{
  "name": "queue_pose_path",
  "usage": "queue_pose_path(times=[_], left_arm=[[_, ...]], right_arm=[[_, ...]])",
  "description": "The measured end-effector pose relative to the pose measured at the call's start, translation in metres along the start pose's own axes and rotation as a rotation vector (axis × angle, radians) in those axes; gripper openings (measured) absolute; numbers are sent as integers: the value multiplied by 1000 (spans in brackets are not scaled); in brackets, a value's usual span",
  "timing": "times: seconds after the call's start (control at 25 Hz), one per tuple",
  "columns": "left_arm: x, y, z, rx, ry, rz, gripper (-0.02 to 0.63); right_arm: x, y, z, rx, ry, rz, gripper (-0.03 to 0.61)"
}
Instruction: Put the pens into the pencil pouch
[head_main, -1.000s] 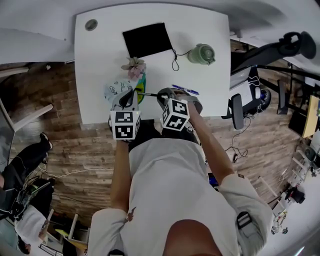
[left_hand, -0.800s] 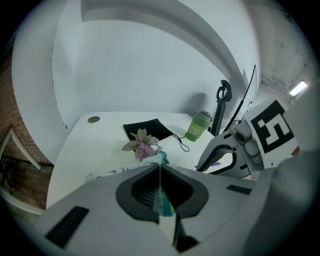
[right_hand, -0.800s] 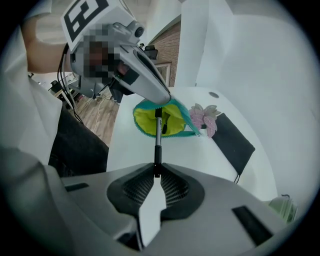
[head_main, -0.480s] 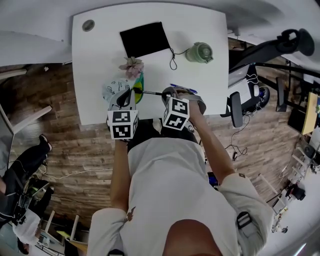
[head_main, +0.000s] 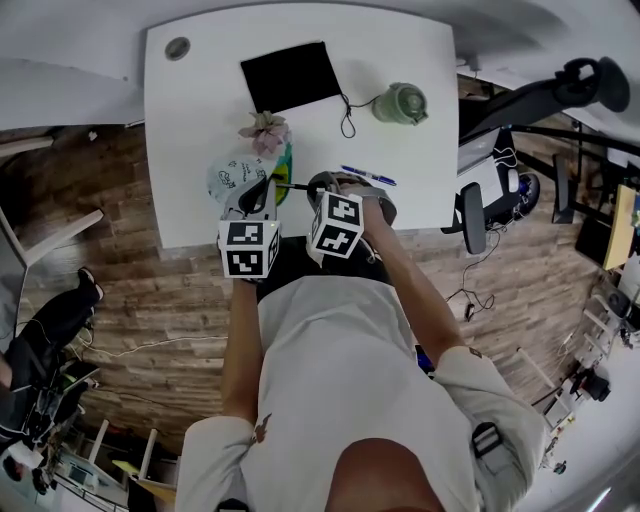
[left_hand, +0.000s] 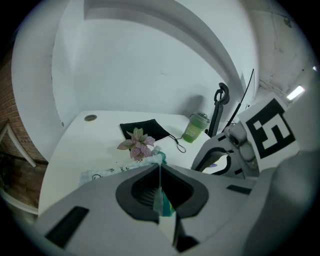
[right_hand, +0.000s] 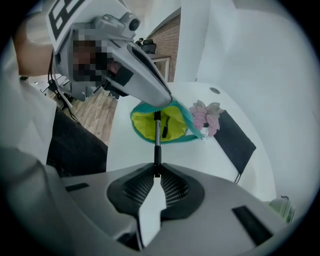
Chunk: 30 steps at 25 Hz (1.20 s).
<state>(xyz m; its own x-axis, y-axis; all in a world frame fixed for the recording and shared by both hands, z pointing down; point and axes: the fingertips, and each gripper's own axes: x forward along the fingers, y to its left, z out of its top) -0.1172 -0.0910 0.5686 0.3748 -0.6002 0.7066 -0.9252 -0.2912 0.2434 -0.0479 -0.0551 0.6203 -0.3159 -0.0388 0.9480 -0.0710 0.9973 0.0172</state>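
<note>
Though unclear overhead, right gripper view shows pen (right_hand: 157, 137) seemingly inside pouch (right_hand: 142, 126).

Black cloth (head_main: 292, 76), green cup (head_main: 401, 103), pink flower (head_main: 265, 132)

Right gripper (right_hand: 157, 172) shifts left. The tip of its black pen (right_hand: 157, 140) now reaches the pouch (right_hand: 145, 127) mouth. Blue pen (head_main: 368, 177), toward the table's (head_main: 200, 100) right edge, now lies fully uncovered.

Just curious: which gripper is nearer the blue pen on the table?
Right. The right gripper, holding a black pen, is beside the blue pen; the left gripper, farther, grips the pouch.
</note>
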Motion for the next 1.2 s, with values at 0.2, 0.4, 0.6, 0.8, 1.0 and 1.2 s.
queue_pose_path(times=[0.2, 0.4, 0.6, 0.8, 1.0, 1.2], left_arm=[[1, -2, -1, -51, -17, -50, 3], [1, -7, -2, -99, -36, -86, 3], [-1, -6, -1, -129, -51, -108, 3], [1, -4, -2, -125, -49, -112, 5], [4, -5, -3, -108, -44, -112, 4], [6, -7, -2, -98, -35, -111, 5]], right_arm=[[3, -2, 19, 14, -60, -4, 43], [10, -2, 38, 8, -99, -2, 43], [20, -3, 50, 15, -174, -2, 43], [29, -7, 56, 46, -247, -32, 44], [28, -8, 55, 85, -291, -42, 81], [17, -10, 49, 112, -316, -53, 115]])
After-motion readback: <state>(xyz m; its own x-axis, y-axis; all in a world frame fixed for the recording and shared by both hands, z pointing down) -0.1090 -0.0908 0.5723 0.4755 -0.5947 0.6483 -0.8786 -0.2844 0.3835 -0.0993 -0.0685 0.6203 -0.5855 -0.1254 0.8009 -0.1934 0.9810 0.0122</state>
